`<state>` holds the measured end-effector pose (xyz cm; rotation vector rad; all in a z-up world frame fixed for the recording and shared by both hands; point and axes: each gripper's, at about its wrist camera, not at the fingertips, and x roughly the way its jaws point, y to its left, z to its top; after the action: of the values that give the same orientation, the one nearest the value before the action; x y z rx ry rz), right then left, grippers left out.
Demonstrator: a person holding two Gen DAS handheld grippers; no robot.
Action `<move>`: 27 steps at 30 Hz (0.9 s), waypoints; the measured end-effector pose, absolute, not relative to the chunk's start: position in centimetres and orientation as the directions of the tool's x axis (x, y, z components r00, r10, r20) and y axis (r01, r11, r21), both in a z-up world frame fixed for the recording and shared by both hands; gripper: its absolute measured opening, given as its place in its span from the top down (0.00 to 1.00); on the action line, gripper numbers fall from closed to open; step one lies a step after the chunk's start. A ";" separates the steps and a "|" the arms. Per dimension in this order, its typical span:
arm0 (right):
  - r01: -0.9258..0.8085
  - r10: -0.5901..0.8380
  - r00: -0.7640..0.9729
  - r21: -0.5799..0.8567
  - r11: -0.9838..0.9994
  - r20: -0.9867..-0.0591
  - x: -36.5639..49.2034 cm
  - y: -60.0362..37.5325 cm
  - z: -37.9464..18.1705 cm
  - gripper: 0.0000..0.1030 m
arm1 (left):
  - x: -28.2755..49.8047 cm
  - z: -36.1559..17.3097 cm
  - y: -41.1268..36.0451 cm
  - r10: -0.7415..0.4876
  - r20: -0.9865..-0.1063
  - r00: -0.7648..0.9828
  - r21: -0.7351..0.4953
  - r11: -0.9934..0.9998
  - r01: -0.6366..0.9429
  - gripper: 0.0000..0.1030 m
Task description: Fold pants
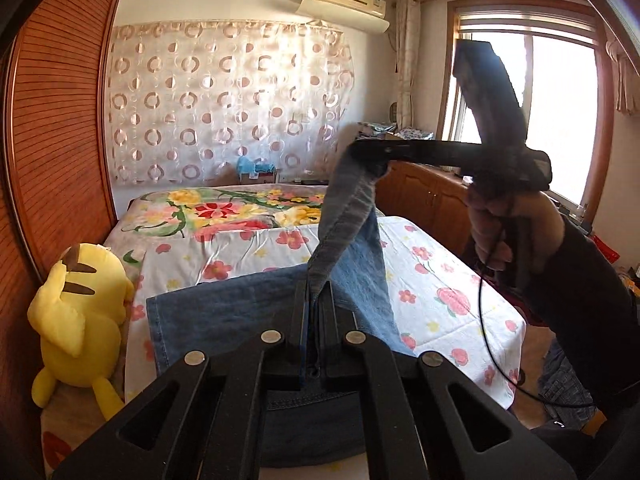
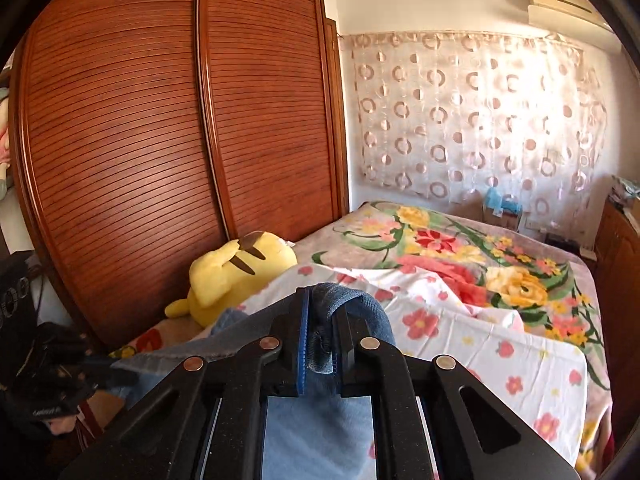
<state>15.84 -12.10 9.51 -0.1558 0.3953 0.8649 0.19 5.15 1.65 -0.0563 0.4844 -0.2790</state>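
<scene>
Sunlit bedroom: a bed under a white flower-print sheet [image 1: 440, 280] carries blue denim pants [image 1: 224, 312], part lifted off it. The left gripper [image 1: 314, 300] is clamped on a raised denim edge. The right gripper [image 2: 322, 320] pinches another bunched fold.

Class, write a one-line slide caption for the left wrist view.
Both grippers clamp the denim pants above a floral bed.

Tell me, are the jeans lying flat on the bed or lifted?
Partly lifted: both grippers pinch the jeans, one edge raised off the bed.
</scene>
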 end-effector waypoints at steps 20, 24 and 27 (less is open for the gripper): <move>-0.837 0.703 0.462 -0.004 0.546 -0.541 19.7 -3.0 5.0 0.91 | -0.5 -5.6 10.9 -0.190 -0.595 0.781 -0.176 0.979 0.105 0.96; -0.838 0.678 0.440 0.002 0.546 -0.588 20.7 0.0 3.0 0.91 | -0.2 -7.9 12.3 -0.182 -0.636 0.750 -0.207 0.976 0.062 0.96; -0.833 0.660 0.426 0.015 0.552 -0.619 21.5 1.8 1.7 0.91 | 0.0 -9.2 12.4 -0.180 -0.660 0.729 -0.211 0.976 0.050 0.96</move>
<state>21.47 1.80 1.70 -0.3148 0.6190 0.9525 0.04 12.39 -9.22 -0.1844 0.7440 -0.1273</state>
